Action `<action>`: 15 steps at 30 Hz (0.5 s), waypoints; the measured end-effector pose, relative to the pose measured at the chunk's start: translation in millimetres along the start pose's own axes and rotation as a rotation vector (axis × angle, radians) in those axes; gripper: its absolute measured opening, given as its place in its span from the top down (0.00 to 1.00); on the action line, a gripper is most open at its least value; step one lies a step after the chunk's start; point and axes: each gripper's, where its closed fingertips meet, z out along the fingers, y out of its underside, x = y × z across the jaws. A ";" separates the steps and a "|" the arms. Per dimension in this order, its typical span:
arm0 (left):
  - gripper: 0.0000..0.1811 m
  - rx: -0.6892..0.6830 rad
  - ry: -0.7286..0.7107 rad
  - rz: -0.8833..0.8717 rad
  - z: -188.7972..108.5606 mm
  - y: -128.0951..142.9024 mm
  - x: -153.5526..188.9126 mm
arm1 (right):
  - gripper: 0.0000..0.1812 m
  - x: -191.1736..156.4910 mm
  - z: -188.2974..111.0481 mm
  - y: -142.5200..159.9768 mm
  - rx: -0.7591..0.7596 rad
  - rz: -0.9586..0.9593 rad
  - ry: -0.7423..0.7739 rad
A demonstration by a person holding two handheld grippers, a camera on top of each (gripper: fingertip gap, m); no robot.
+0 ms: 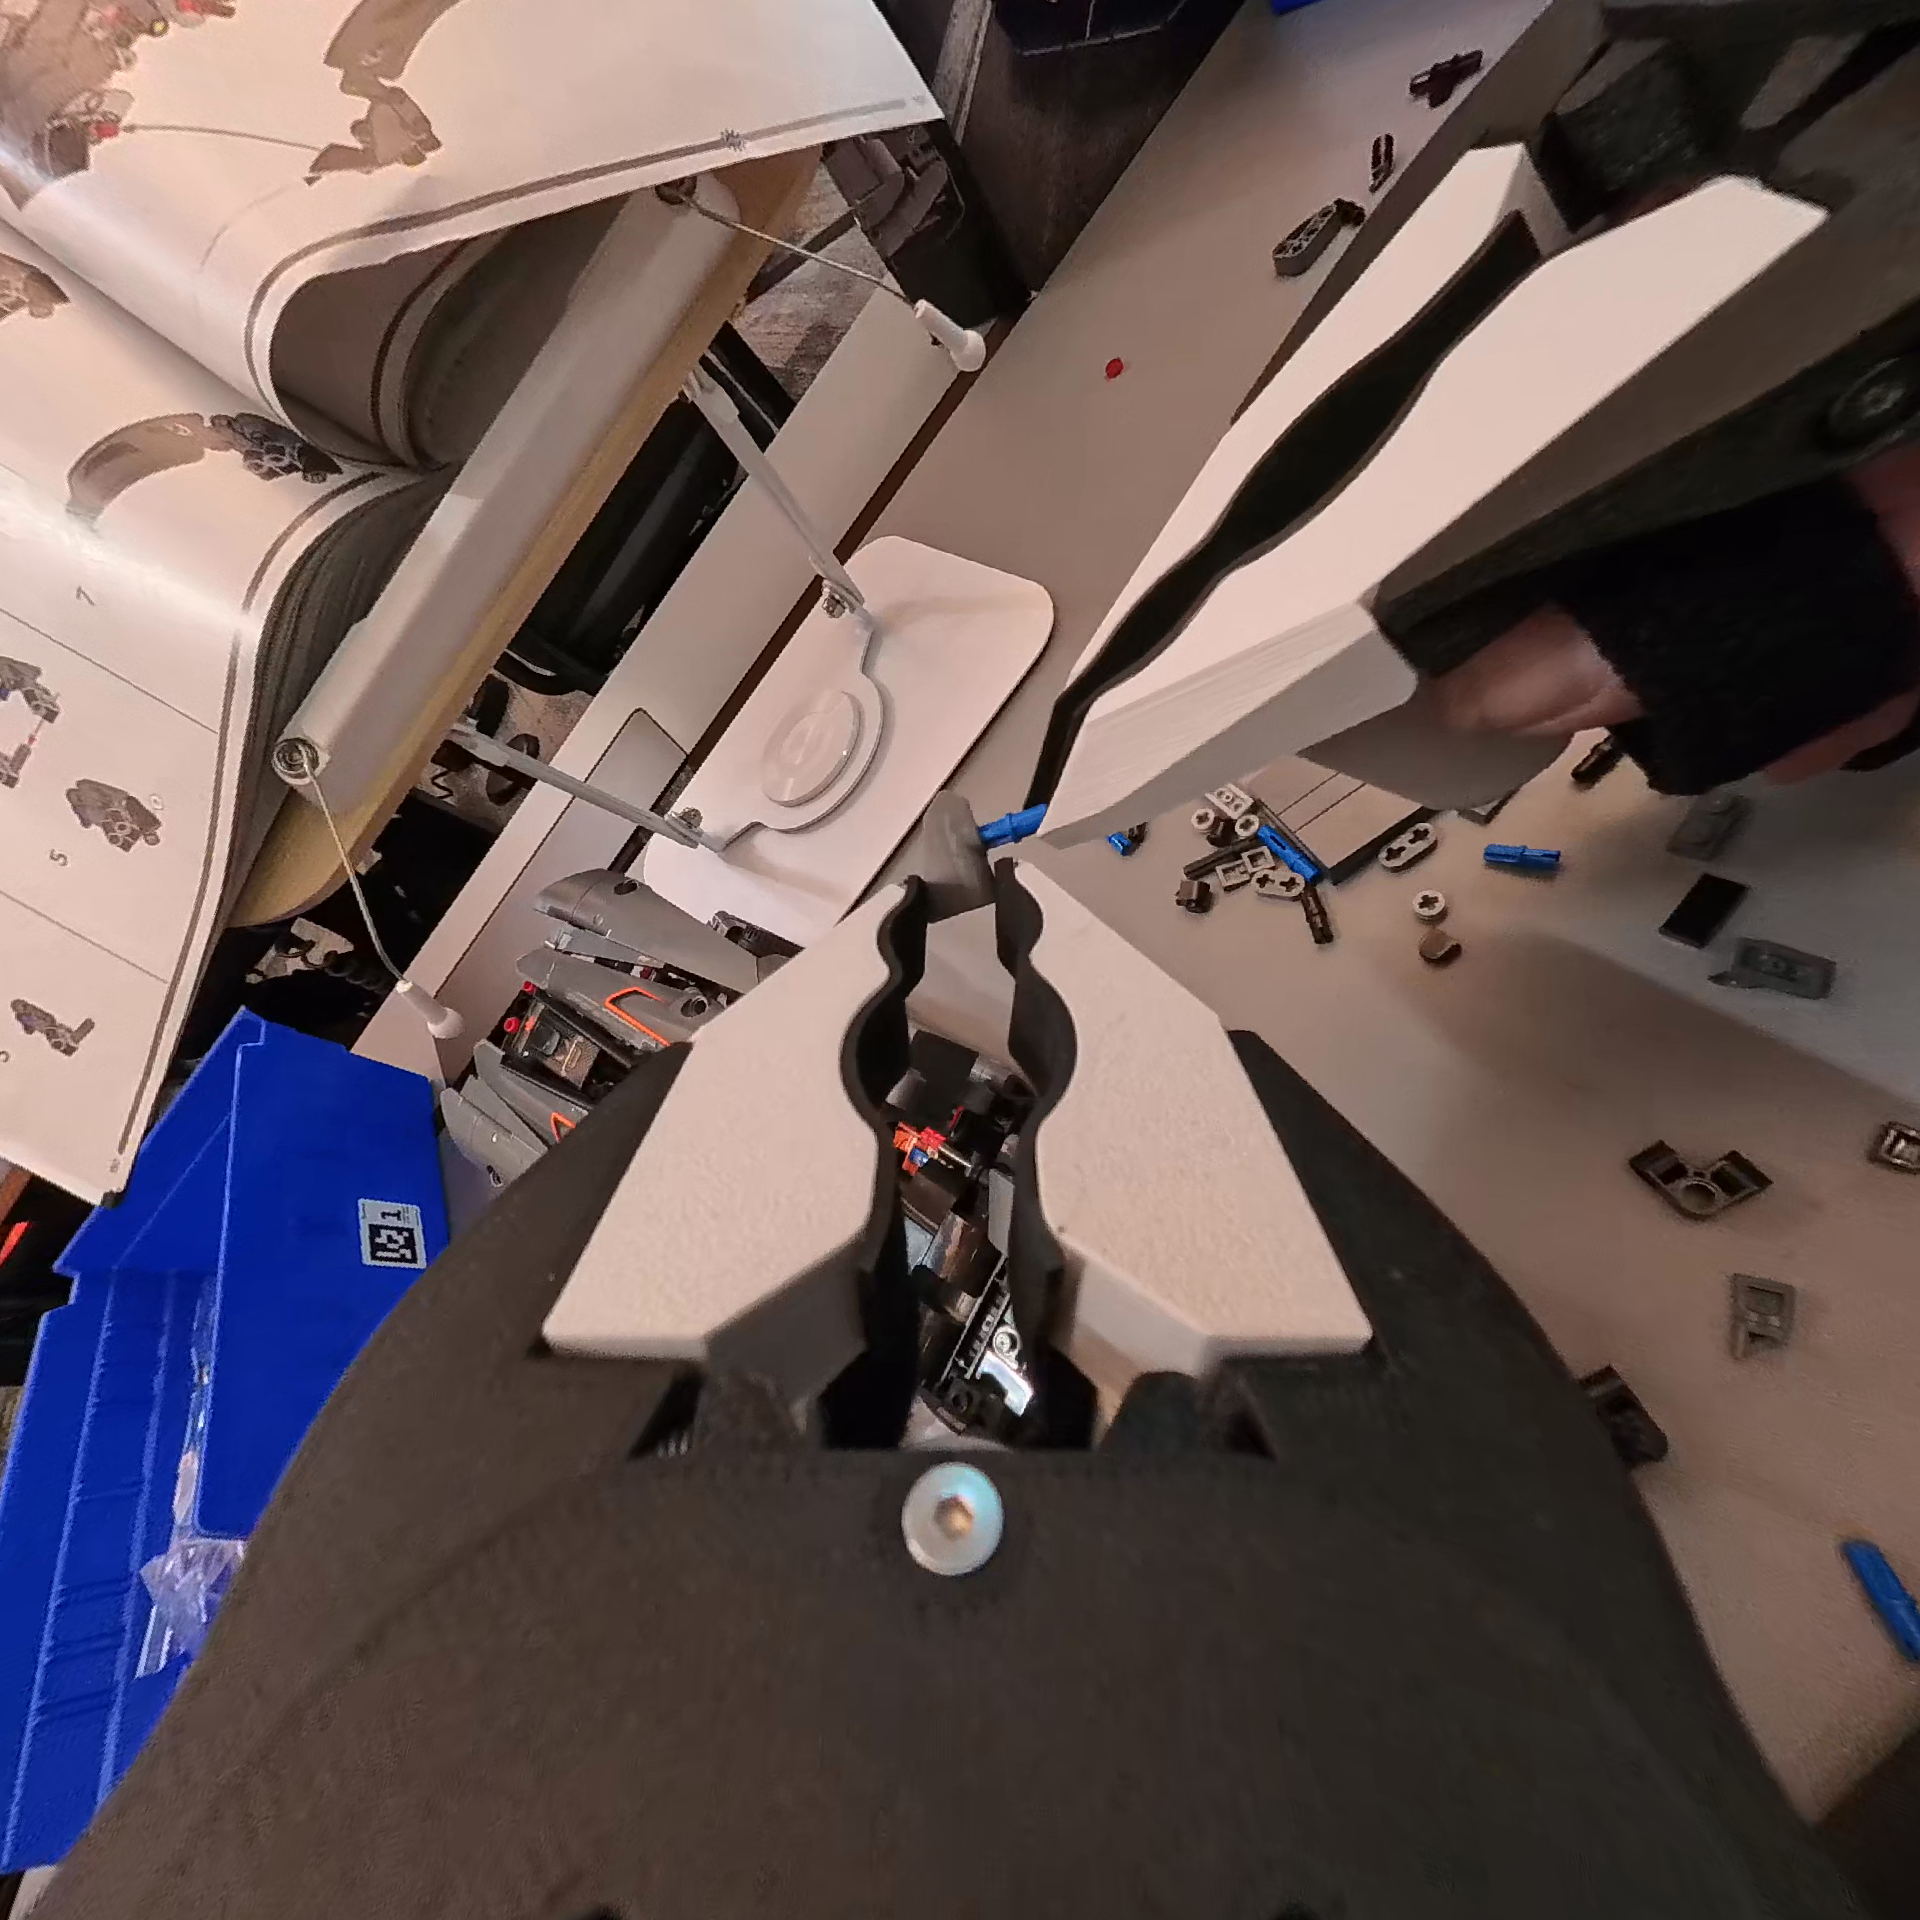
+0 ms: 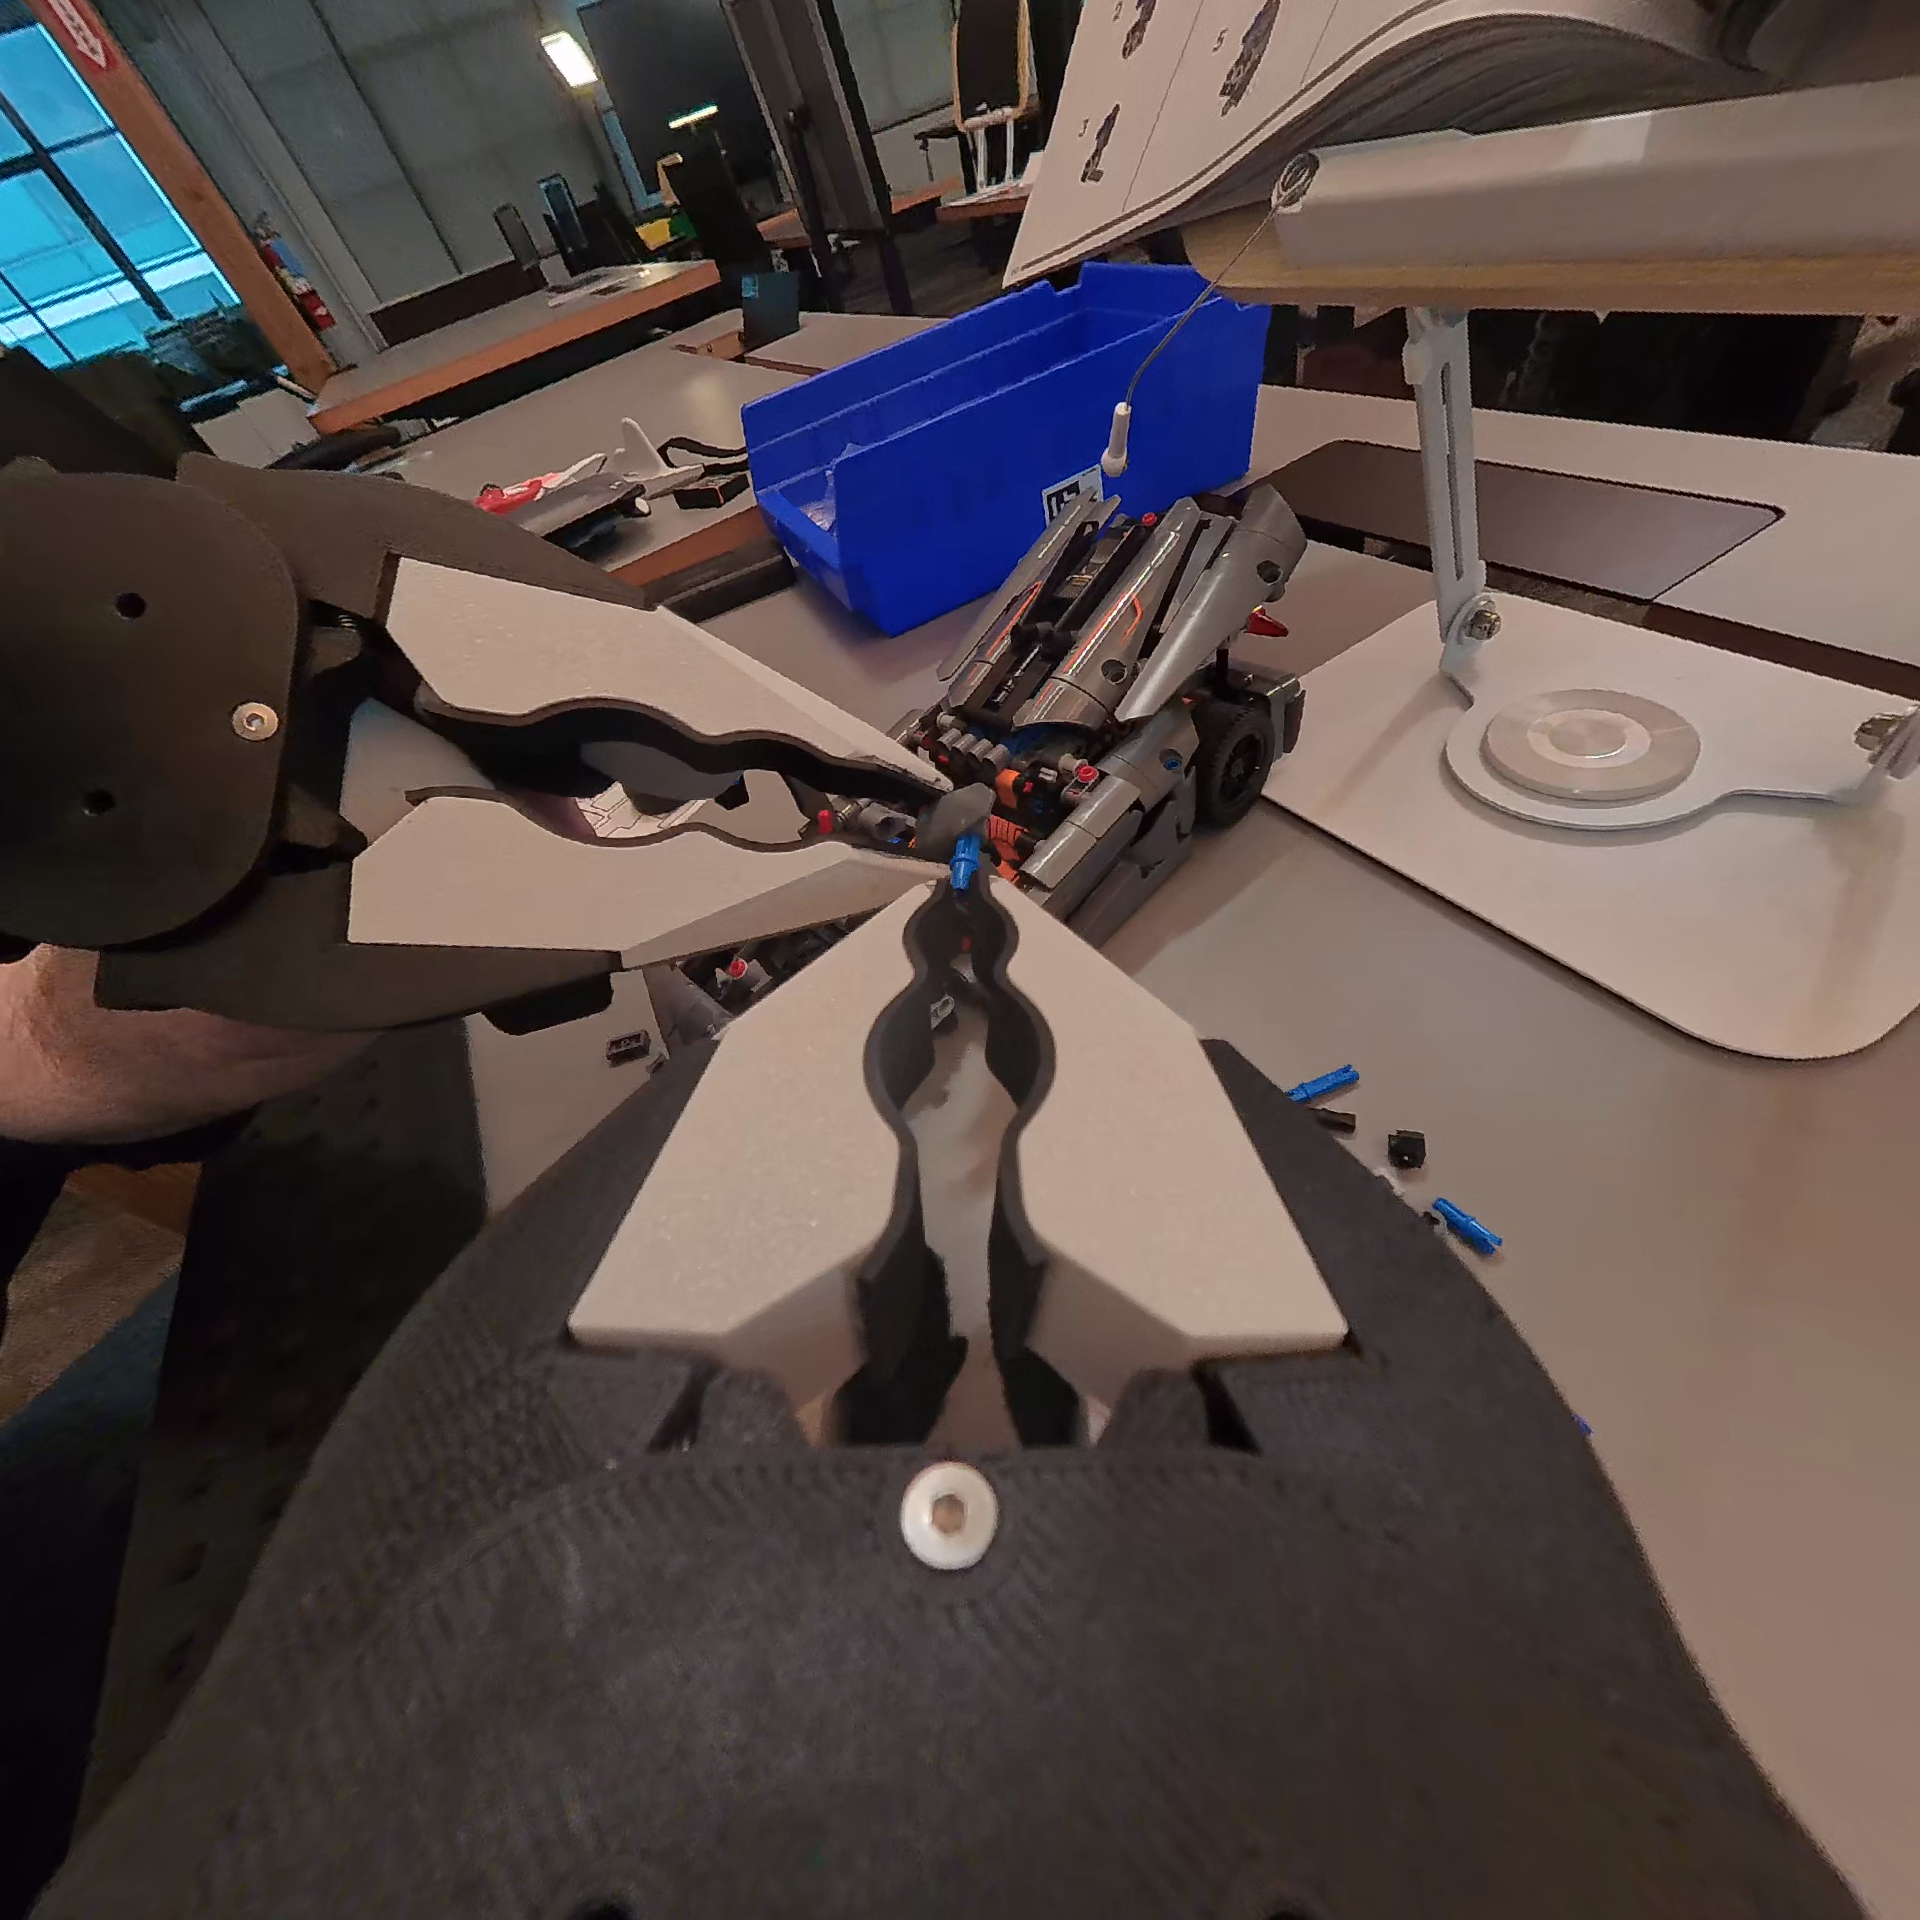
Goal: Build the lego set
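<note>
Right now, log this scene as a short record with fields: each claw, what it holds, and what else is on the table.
left claw: shut on a dark grey piece
right claw: shut on a blue pin
contact: pin tip meets the grey piece, held above the table
model: grey car build beyond the claws
loose parts: scattered pieces on the table
bin: blue bin behind the car
guide: instruction book open on a stand

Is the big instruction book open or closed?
Open. The instruction book lies spread on its stand, pages with build pictures facing up and curling at the edge.
</note>
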 end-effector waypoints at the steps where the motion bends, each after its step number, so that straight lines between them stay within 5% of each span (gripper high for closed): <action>1: 0.95 0.000 0.002 -0.004 -0.1 0.0 0.0 | 1.00 -0.3 0.1 0.0 0.000 0.000 0.000; 15: 0.95 0.008 -0.030 0.090 -3.1 -4.0 -0.7 | 1.00 -1.0 -0.5 -0.2 0.003 0.008 -0.029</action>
